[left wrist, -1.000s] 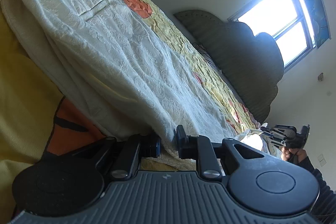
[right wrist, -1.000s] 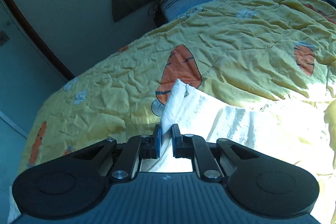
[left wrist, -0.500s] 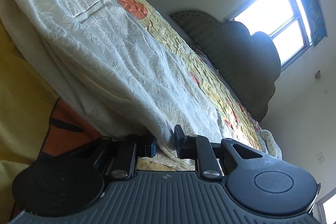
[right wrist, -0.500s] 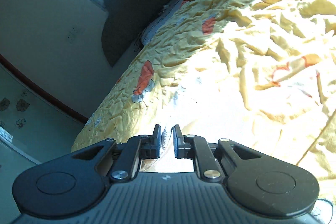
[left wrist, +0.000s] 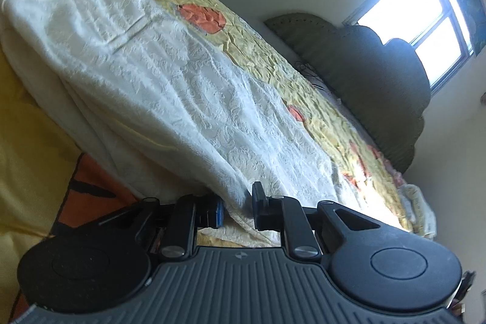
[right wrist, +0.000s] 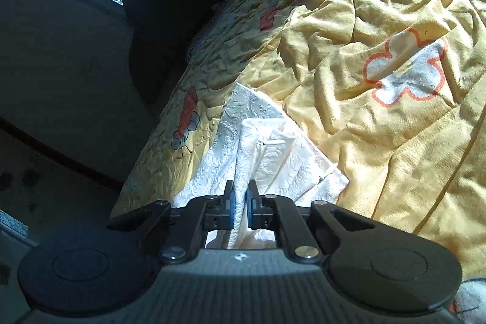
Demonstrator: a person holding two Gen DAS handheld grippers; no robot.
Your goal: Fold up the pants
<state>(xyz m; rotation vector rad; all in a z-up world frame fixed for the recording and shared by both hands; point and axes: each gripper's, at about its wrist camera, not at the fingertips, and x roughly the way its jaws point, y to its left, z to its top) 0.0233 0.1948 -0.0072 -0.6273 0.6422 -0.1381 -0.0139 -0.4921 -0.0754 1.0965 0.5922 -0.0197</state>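
Observation:
White textured pants (left wrist: 170, 87) lie stretched along a yellow bedspread (left wrist: 273, 63). My left gripper (left wrist: 238, 207) is shut on the near edge of the pants, the cloth bunched between its jaws. In the right wrist view the pants (right wrist: 267, 154) show as a folded white end with a zipper, lying on the yellow bedspread (right wrist: 395, 99). My right gripper (right wrist: 240, 208) is shut on a fold of that end and holds it just above the bed.
A dark padded headboard (left wrist: 373, 72) stands at the bed's far end under a bright window (left wrist: 425, 29). A small pile of pale cloth (left wrist: 419, 208) lies near the pillows. The bedspread is rumpled on the right (right wrist: 379, 5).
My right gripper has swung with the pants end across the bed, and the folded end now lies doubled over. My left gripper has kept its hold and tilted slightly.

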